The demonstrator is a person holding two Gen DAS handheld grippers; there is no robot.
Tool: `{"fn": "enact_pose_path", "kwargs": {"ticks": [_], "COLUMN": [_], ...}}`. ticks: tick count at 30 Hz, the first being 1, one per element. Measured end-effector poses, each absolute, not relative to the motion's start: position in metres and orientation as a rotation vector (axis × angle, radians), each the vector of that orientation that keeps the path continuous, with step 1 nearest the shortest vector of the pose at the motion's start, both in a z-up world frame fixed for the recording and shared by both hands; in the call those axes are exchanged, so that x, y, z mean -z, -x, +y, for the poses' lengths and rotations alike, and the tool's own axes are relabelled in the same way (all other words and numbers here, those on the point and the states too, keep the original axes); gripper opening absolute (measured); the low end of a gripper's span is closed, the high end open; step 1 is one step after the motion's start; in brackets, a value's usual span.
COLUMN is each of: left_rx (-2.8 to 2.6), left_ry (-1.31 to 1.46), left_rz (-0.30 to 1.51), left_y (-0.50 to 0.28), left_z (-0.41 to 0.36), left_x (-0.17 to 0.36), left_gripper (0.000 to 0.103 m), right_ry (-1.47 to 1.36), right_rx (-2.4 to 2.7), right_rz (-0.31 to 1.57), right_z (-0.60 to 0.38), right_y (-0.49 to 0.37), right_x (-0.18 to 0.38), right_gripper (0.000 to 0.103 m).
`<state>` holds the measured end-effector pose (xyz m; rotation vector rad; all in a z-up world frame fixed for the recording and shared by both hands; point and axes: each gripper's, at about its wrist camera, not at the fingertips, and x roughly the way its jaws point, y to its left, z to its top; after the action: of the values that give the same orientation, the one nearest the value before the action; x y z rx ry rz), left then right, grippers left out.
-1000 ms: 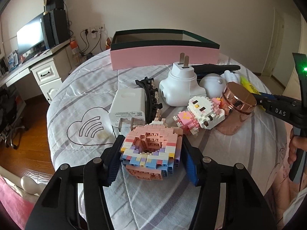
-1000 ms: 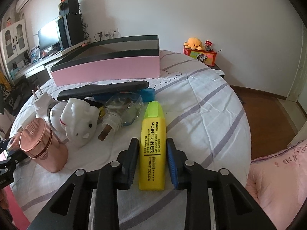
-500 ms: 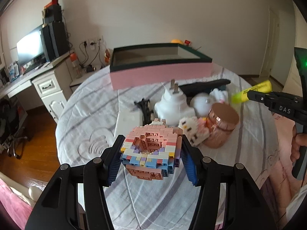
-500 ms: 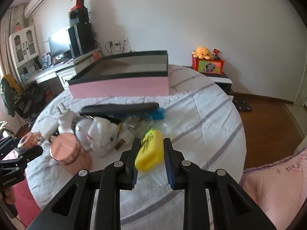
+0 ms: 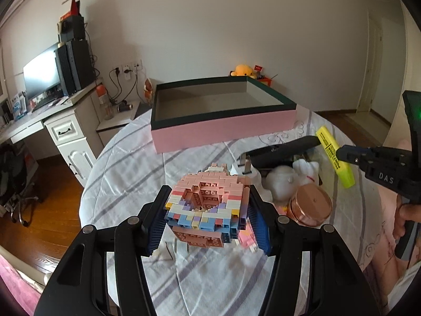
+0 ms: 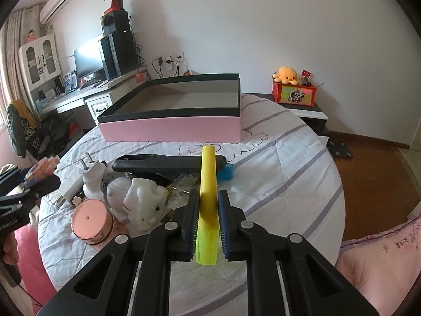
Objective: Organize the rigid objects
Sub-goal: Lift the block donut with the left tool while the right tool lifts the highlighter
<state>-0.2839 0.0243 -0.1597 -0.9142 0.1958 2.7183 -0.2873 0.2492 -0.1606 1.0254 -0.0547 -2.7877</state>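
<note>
Left wrist view shows the left gripper (image 5: 208,217) clamped on the brick model (image 5: 208,210) and the right gripper (image 6: 206,217) pinching the yellow highlighter (image 6: 208,184), both raised off the table, presumably bound for the far pink box (image 5: 223,131).

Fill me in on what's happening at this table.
A person is tidying small items off a round table, one hand-held gripper in each hand. The left hand-held gripper is clamped on a pastel brick model, held above the cloth. The right hand-held gripper is shut on a yellow highlighter, also off the table. The pink box behind looks empty; a copper-lidded jar and other pieces remain.
</note>
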Motion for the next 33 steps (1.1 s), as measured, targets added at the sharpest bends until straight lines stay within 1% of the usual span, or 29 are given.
{"fn": "enact_pose_path", "kwargs": {"ticks": [7, 17, 21, 24, 29, 30, 31, 33], "left_rx": [-2.705, -2.686, -2.682, -2.682, -2.677, -2.683, -2.683, -2.692], "left_ry": [0.906, 0.928, 0.918, 0.894, 0.83, 0.824, 0.819, 0.825], "left_rz": [0.206, 0.19, 0.192, 0.204, 0.196, 0.191, 0.191, 0.181], "left_y": [0.296, 0.3, 0.305, 0.312, 0.339, 0.347, 0.354, 0.375], "left_z": [0.033, 0.032, 0.033, 0.036, 0.045, 0.046, 0.046, 0.049], "left_x": [0.156, 0.16, 0.156, 0.148, 0.125, 0.12, 0.117, 0.109], "left_gripper": [0.057, 0.057, 0.057, 0.057, 0.057, 0.057, 0.057, 0.057], "right_ry": [-1.084, -1.184, -1.163, -1.125, -1.006, -0.994, -0.963, -0.93], "right_rx": [2.748, 2.721, 2.729, 2.734, 2.731, 2.727, 2.719, 2.696], "right_rz": [-0.018, -0.049, -0.047, -0.032, 0.033, 0.045, 0.058, 0.075], "right_z": [0.246, 0.248, 0.248, 0.247, 0.236, 0.233, 0.228, 0.218], "right_y": [0.3, 0.318, 0.315, 0.315, 0.327, 0.332, 0.338, 0.351], "right_x": [0.166, 0.185, 0.183, 0.17, 0.131, 0.127, 0.118, 0.106], "right_gripper": [0.014, 0.016, 0.015, 0.015, 0.015, 0.014, 0.008, 0.007]}}
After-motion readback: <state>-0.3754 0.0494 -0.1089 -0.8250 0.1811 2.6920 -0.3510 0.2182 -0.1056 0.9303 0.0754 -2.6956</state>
